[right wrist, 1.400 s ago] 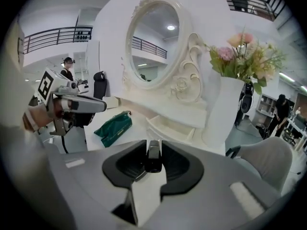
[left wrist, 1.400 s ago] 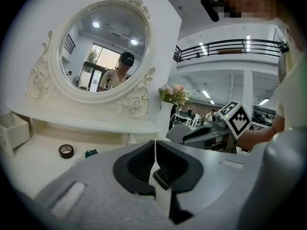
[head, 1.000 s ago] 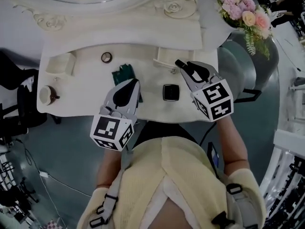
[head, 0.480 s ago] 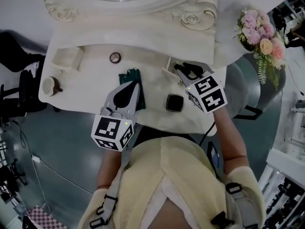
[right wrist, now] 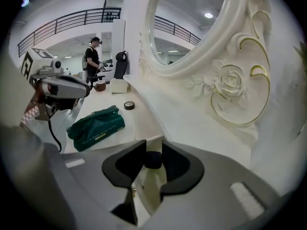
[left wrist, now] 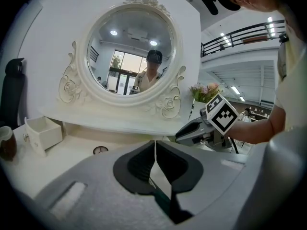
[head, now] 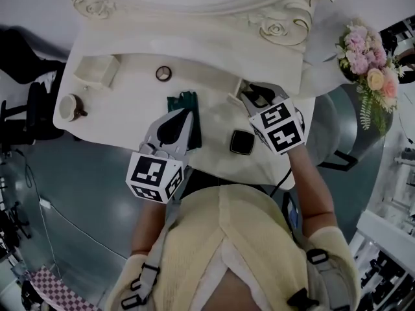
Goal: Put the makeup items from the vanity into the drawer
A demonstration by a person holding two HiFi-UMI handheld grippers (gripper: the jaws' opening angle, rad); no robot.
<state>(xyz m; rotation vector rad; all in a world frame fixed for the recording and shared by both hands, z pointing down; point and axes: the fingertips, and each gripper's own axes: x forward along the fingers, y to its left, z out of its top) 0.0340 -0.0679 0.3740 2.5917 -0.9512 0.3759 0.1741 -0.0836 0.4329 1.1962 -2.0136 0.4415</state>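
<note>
Head view gives us a glossy cream vanity [head: 130, 115] topped with a crumpled green pouch [head: 180, 100], a square black compact [head: 241, 142] and a round tin [head: 163, 74]. Our left gripper [head: 183, 114] is pressed together on nothing; our right gripper [head: 251, 96] pinches the dark round knob [right wrist: 153, 160] of the small boxy drawer [head: 237, 88]. Since a second ago only our view has swung; nothing else moved.

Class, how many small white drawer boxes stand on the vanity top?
2. One drawer box stands near the vanity's left end; the other drawer box sits right of centre, partly under the right tongs. The tongs could hide more.
</note>
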